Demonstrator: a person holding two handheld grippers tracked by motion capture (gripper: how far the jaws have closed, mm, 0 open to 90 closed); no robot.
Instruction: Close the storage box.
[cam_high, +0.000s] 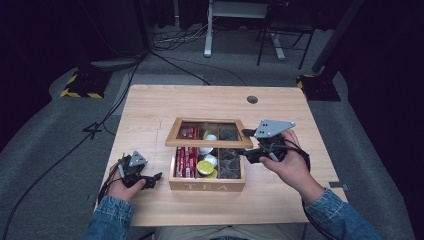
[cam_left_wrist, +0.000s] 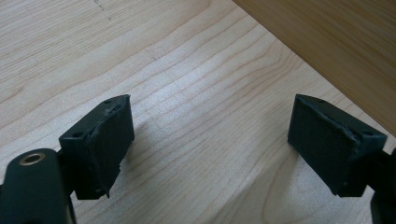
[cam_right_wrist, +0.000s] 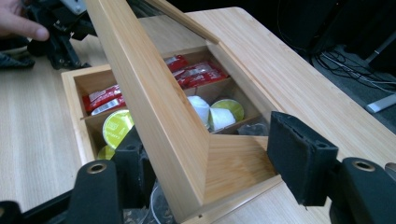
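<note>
A wooden tea box (cam_high: 206, 187) sits in the middle of the table with its glass-paned lid (cam_high: 200, 144) tilted half up. My right gripper (cam_high: 246, 145) is at the lid's right corner, and in the right gripper view it (cam_right_wrist: 212, 149) is shut on the lid (cam_right_wrist: 154, 107), one jaw under it and one outside. Inside lie red sachets (cam_right_wrist: 198, 72), yellow-green capsules (cam_right_wrist: 116, 126), white pods (cam_right_wrist: 201, 107) and dark packets (cam_high: 230, 162). My left gripper (cam_high: 156, 179) rests open on the table left of the box, with bare wood between its jaws (cam_left_wrist: 210, 126).
The light wood table (cam_high: 150, 110) has a cable hole (cam_high: 252, 99) at the back right. The box's side wall (cam_left_wrist: 336, 46) stands close beside the left gripper. Cables, a desk frame and a chair are on the floor beyond the table.
</note>
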